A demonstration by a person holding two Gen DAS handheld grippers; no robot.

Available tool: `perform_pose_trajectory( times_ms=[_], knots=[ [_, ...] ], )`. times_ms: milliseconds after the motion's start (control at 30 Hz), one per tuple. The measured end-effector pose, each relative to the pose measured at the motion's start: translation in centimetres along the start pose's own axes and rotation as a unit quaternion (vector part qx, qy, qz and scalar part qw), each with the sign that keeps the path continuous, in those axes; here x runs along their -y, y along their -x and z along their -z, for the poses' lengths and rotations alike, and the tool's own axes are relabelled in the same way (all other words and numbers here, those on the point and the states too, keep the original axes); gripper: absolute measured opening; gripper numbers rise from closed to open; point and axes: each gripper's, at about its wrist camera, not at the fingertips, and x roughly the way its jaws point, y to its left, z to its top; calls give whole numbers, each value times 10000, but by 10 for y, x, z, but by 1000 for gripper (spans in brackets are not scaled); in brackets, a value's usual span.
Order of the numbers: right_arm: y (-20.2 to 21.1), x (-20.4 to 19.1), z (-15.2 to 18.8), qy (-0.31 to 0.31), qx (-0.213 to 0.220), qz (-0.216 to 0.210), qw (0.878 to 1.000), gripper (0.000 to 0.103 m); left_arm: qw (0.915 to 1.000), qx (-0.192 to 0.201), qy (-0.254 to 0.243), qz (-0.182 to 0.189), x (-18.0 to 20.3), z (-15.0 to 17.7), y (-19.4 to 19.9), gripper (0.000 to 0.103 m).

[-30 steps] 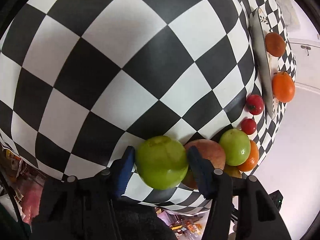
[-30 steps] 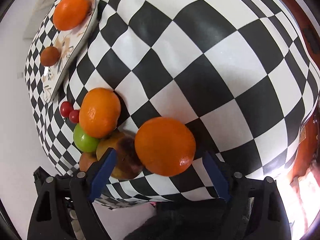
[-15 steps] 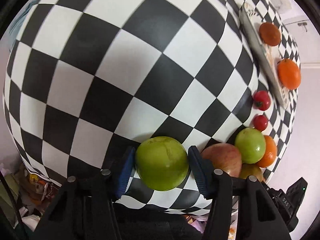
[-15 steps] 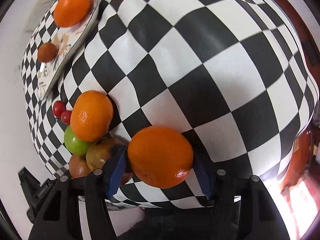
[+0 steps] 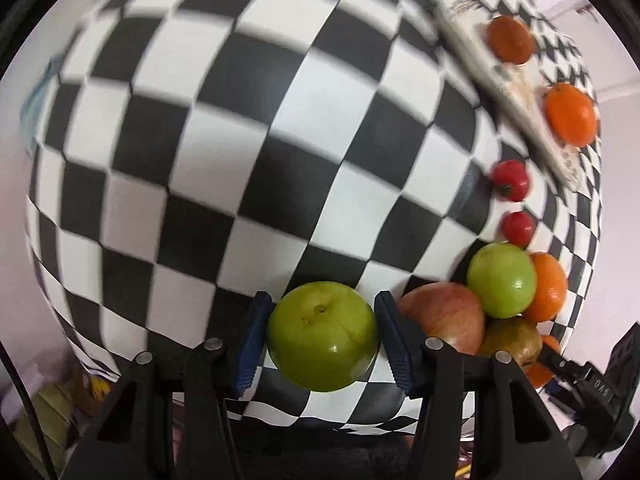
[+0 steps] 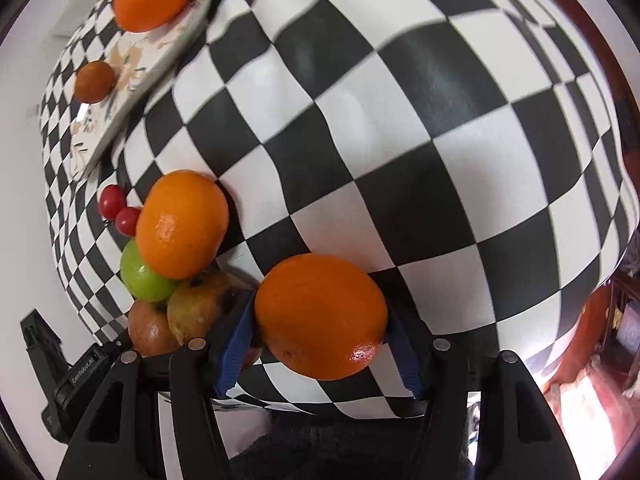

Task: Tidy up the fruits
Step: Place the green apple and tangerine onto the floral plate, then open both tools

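Checkered black-and-white cloth (image 5: 224, 128) covers the table and fills most of both views, blurred with motion in the left wrist picture. At the bottom centre of that view the left gripper (image 5: 322, 338) is clamped on a green apple (image 5: 323, 336), its blue pads pressed against either side of the fruit. At the bottom centre of the right wrist view the right gripper (image 6: 320, 346) is closed on a large orange (image 6: 321, 316) in the same way.

Loose fruit sits in a cluster at the lower right of the left view: a red apple (image 5: 442, 316), a smaller green apple (image 5: 501, 280), an orange behind it (image 5: 550, 286), and two small red fruits (image 5: 514, 200) (cherry tomatoes, perhaps) just above. A patterned plate (image 5: 512, 92) lies at the upper right, seen nearly edge-on, with a tangerine (image 5: 570, 114) and a brown fruit (image 5: 510, 38) on it.

My reading is that both grasps are made and the carry to the plate is in hand; whether either fruit is clear of the cloth I cannot tell. The next move calls for bringing each fruit over a bare part of the plate, well clear of the two already there, and lowering before letting go, since round fruit will roll off that shallow rim.
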Motion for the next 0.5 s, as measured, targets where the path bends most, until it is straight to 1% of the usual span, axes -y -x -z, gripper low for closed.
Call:
perform_pose_trajectory(
  times_ms=[133,167,233,333,433,500],
  knots=[
    [28,-17,-12,263,241,-145,9993,65,9989,332,-324,2,25,-13,34,51],
    [34,-23,-16,339,279,-202,9988,65,9984,416,-386,62,34,-19,44,51],
    [47,-39,-28,531,379,-312,9974,65,9970,536,-544,129,51,-34,59,51],
    [62,-73,-58,813,513,-456,9943,65,9940,763,-761,188,63,-64,83,51],
    [69,-109,-92,1065,652,-404,9914,65,9909,939,-948,153,85,-95,90,51],
    [67,-124,-110,1165,680,-350,9902,65,9898,953,-1054,65,102,-119,84,51]
  ],
)
